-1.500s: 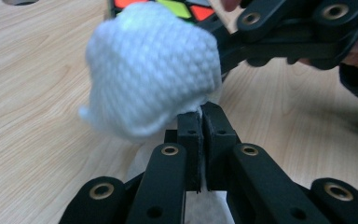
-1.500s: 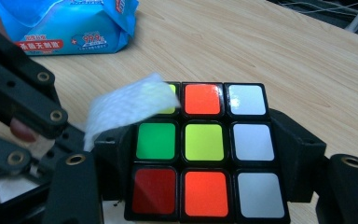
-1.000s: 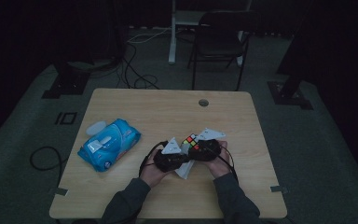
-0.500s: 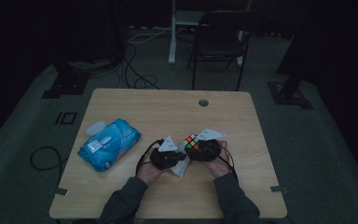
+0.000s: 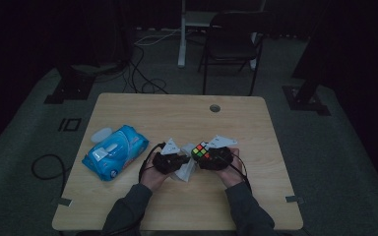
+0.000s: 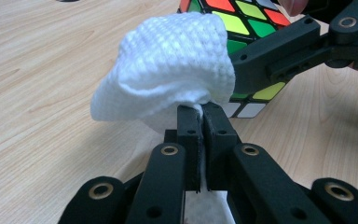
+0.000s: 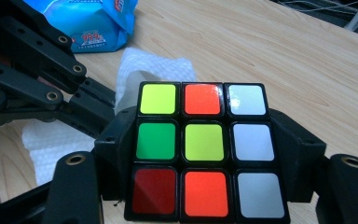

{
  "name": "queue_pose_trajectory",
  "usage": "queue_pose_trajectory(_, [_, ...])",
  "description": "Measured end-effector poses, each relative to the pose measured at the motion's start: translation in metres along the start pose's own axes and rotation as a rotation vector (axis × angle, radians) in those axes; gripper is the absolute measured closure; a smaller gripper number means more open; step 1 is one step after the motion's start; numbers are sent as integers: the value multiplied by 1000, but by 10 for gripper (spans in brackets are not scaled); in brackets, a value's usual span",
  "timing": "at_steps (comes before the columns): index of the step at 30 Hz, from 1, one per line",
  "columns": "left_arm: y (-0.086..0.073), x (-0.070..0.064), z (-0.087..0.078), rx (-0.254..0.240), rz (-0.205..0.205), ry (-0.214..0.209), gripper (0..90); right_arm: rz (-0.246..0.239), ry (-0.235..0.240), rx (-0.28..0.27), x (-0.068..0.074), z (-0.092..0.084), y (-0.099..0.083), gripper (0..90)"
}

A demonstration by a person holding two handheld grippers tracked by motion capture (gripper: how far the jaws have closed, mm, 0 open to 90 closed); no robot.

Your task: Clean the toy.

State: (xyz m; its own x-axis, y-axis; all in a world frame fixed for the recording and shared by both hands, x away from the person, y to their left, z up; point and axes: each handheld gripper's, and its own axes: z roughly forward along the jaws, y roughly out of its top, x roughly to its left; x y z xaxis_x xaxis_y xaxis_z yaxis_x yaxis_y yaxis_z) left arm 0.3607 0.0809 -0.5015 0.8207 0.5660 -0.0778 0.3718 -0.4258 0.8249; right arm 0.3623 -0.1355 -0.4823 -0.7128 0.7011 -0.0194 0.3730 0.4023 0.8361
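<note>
While the left tool is clenched on a white wipe, the cube is gripped by the right tool just above the desk, near its front edge. The wipe is pressed against one cube face, so the wiping step is judged to be in hand; next, a rub across that face, or a turn of the cube, is called for. Compared with a second ago, the left tool is seen shifted slightly toward the person's left; the blue pack is unmoved.
</note>
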Motion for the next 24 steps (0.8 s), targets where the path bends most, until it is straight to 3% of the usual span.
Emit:
queue_pose_trajectory(14, [3,-4,5,-7,3,-9,879,32,-6,5,-4,5,6,339])
queue_pose_trajectory(24, [2,-3,8,-3,-3,-5,879,82,-24,19,-6,16,11,340])
